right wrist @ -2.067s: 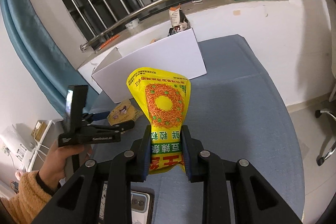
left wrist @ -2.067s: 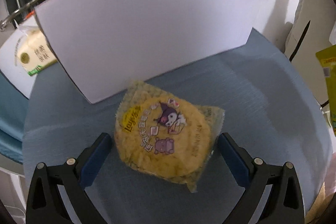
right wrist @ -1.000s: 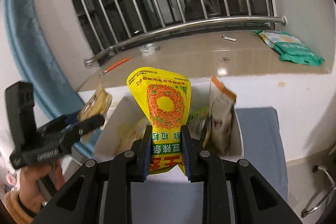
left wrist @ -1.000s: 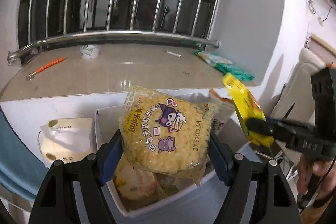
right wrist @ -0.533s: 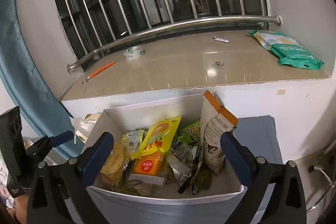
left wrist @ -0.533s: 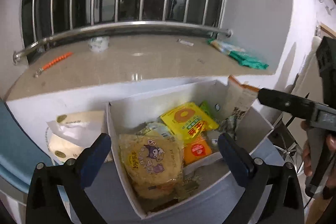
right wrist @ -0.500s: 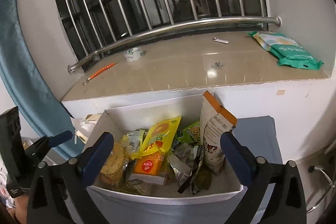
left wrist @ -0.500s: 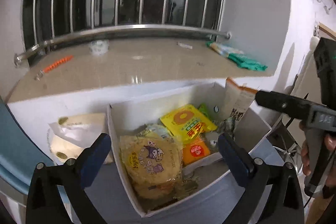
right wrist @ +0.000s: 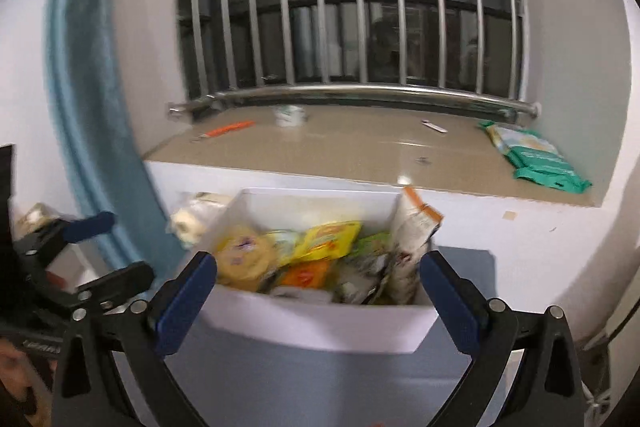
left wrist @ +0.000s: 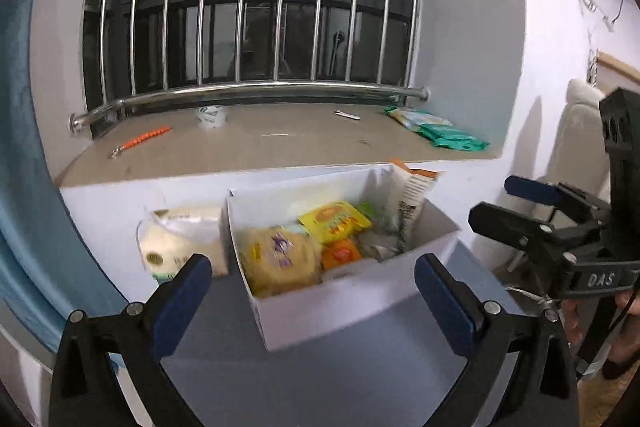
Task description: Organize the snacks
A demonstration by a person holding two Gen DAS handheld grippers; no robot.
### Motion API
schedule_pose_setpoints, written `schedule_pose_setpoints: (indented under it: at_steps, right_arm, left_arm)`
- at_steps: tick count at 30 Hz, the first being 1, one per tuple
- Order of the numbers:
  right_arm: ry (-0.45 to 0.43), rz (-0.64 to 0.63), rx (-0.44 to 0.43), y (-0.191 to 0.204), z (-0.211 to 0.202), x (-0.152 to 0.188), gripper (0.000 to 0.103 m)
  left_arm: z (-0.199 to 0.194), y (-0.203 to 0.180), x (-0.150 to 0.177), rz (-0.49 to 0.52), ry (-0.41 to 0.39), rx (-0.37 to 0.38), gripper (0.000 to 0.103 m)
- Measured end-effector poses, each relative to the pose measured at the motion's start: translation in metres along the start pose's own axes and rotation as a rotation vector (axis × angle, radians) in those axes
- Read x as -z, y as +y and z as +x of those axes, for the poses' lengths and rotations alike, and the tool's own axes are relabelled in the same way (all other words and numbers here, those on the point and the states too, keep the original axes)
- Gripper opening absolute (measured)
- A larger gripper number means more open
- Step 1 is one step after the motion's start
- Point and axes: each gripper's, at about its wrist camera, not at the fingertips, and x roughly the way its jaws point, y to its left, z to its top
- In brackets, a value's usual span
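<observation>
A white box (left wrist: 344, 301) (right wrist: 316, 323) stands on the blue-grey table against the windowsill wall. Inside lie the round yellow noodle pack (left wrist: 276, 259) (right wrist: 244, 255), the yellow snack bag (left wrist: 334, 221) (right wrist: 326, 235), an orange pack (left wrist: 342, 253) and an upright white-and-orange bag (left wrist: 410, 193) (right wrist: 412, 231). My left gripper (left wrist: 312, 301) is open and empty, held back from the box. My right gripper (right wrist: 318, 303) is open and empty, in front of the box; it also shows at the right of the left wrist view (left wrist: 532, 203).
A white bag (left wrist: 180, 239) lies left of the box. The windowsill (left wrist: 260, 143) holds a green packet (left wrist: 436, 135), an orange tool (left wrist: 140, 141) and small items. A blue curtain (right wrist: 92, 107) hangs at the left. A steel rail and window bars stand behind.
Both grippers let their snacks go into the box about half a second ago. Since then both have pulled back and up from it, open and empty.
</observation>
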Motion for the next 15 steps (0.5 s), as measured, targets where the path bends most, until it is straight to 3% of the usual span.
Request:
schedule_pose_setpoints:
  at_steps: [8,15]
  right_arm:
    - [-0.018,0.048,-0.06,0.016,-0.075,0.044,0.103]
    - [-0.034,0.105,-0.028,0.025,-0.127,0.086,0.103]
  left_arm:
    - [-0.071,-0.017,0.037,-0.013,-0.006,-0.019,0.103]
    - [-0.112,-0.023,0.069,-0.089,0.007,-0.023,0.103]
